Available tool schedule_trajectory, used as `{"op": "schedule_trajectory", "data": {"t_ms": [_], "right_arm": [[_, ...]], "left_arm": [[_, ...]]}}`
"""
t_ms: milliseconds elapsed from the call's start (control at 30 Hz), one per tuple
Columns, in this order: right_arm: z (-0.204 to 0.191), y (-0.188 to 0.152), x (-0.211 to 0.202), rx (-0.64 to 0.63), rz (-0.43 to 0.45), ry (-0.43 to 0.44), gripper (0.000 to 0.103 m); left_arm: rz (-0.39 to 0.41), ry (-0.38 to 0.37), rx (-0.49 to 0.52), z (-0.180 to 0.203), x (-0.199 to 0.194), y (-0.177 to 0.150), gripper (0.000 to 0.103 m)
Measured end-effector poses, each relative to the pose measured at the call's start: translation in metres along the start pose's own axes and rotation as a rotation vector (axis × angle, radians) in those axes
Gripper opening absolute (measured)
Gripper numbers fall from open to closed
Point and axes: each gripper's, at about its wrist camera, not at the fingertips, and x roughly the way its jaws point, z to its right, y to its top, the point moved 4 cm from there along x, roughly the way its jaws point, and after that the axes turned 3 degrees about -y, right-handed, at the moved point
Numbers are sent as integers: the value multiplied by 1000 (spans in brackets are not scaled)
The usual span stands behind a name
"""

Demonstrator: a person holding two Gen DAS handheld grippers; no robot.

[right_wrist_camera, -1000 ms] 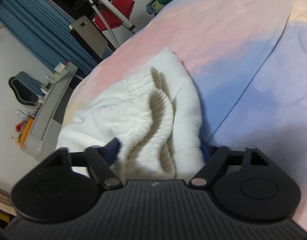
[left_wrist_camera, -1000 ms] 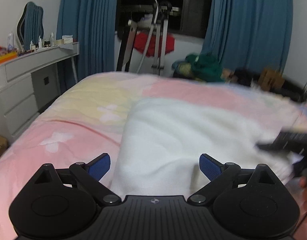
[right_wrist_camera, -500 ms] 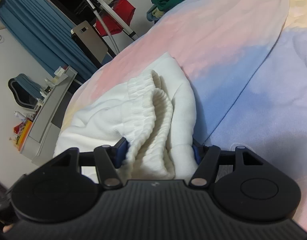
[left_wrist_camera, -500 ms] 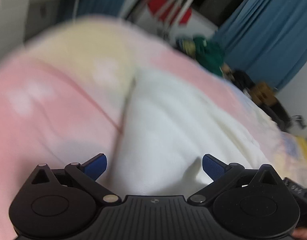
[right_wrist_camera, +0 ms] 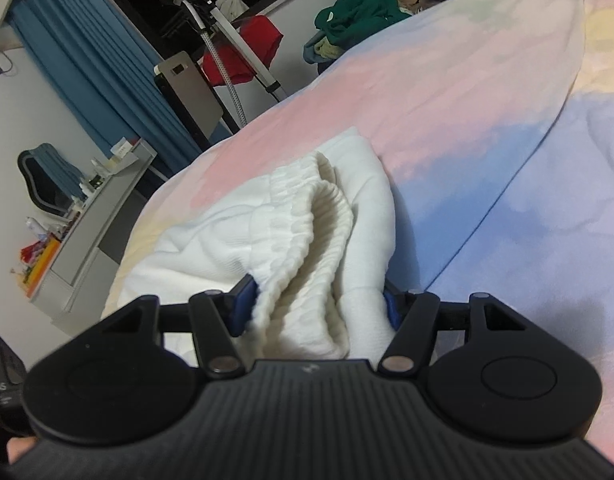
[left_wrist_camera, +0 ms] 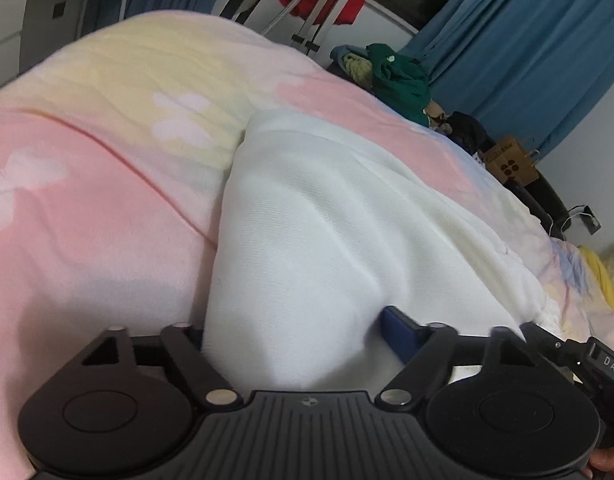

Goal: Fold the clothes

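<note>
- Since a second ago my left claw (left_wrist_camera: 295, 332) has swung down and in over the near end of the white garment (left_wrist_camera: 327, 220), and its jaws have just been closing with a thick fold of that cloth between them.
- My left claw now stands at a middling width. One blue pad (left_wrist_camera: 399, 332) presses into the cloth at 4 o'clock in the left view; the other pad is hidden behind the fold at 8 o'clock, so I read this as a grip that is only just biting.
- My right claw (right_wrist_camera: 315, 304) has also been narrowing a little, and both of its blue pads sit against the bunched ribbed waistband (right_wrist_camera: 307, 248), so it holds that end.
- White garment: it lies on the pastel blanket of the bed (left_wrist_camera: 87, 200), running from 6 o'clock up toward 12 o'clock in the left view, and toward 10 o'clock in the right view.
- Progress, as I judge it: early. Both ends are taken up, but I see no neat fold laid down yet; the waistband end is rumpled and heaped rather than flat.
- Left to do, in my view: lift, straighten, bring one end over the other, and smooth it flat.
- Look of the thing: thick, soft knit, off-white, with a gathered elastic rib at one end and a smooth, gently creased body at the other. It appears to be trousers or shorts, though I cannot tell which.
- More clothes (right_wrist_camera: 355, 8) sit piled beyond the bed at 1 o'clock in the right view, untouched.
</note>
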Motion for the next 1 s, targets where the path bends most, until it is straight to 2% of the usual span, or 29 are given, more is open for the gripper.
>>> {"op": "schedule_trajectory", "data": {"t_ms": [33,100,200,367,467,567,800,1000], "right_arm": [[-1,-1,-1,-8,6,-5,61],[-4,-2,-2,-21,17,-19,59],[-9,1,-6,-18,30,-25,56],[-18,5,-24,-53,76,9,52],[-28,14,-39,-77,114,37,52],[-31,26,-54,-78,152,69,51],[-9,67,-94,34,210,83,51],[54,120,-141,88,323,39,51]], "left_arm": [[10,-1,5,2,-3,1,65],[33,-6,20,5,-8,2,52],[62,-14,53,10,-16,4,43],[107,-36,46,17,-28,4,36],[139,-69,17,26,-43,5,34],[148,-68,25,45,-58,7,33],[141,-104,71,119,-62,16,33],[144,-215,153,229,-18,34,33]]}}
